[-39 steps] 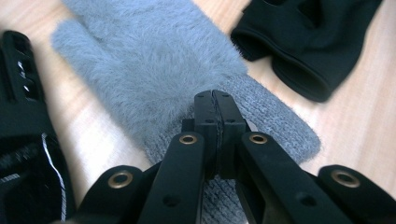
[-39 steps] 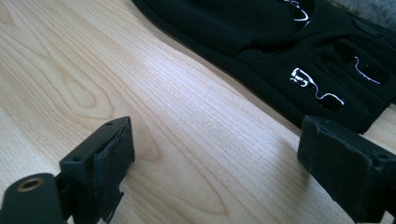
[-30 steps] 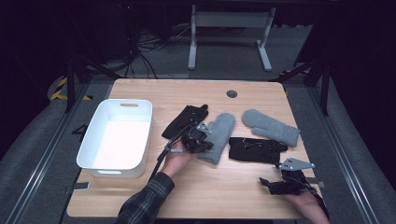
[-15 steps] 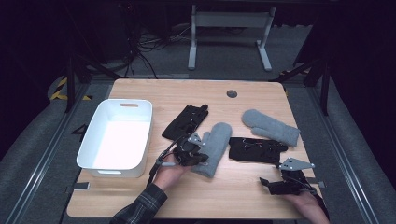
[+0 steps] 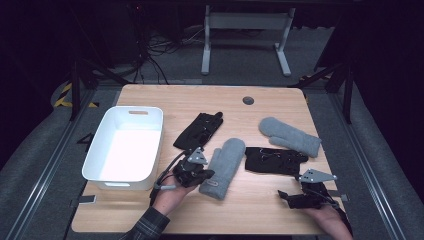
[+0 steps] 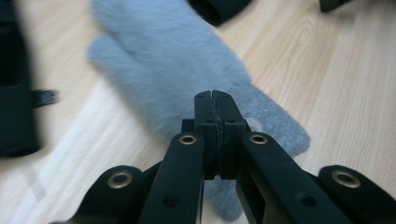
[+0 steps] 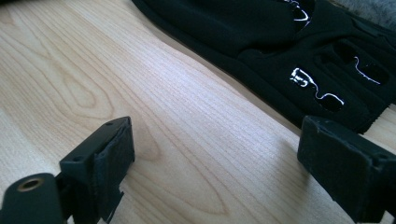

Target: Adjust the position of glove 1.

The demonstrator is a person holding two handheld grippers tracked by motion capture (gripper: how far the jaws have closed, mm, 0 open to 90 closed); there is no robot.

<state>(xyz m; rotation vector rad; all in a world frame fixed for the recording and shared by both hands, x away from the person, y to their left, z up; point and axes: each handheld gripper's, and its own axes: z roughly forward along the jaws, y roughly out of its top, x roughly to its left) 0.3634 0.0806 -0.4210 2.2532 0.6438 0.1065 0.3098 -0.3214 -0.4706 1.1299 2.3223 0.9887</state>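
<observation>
A grey fleece mitten (image 5: 225,165) lies at a slant near the middle of the wooden table (image 5: 175,100). My left gripper (image 5: 204,175) has its jaws pressed together, tips down on the fleece near the cuff. In the left gripper view the shut left gripper (image 6: 215,95) sits over the mitten (image 6: 163,60). At the near right, my right gripper (image 5: 286,195) stands open over bare wood. In the right gripper view nothing is between the jaws of the right gripper (image 7: 217,140), and a black glove (image 7: 261,37) lies just ahead.
A white bin (image 5: 132,109) stands at the left. One black glove (image 5: 200,129) lies beside it, another black glove (image 5: 272,160) right of the mitten. A second grey mitten (image 5: 289,136) lies at the far right. A round cable hole (image 5: 248,100) marks the back.
My left gripper has drawn back toward the near edge, and the grey mitten has slid with it. The right gripper has stayed put.
</observation>
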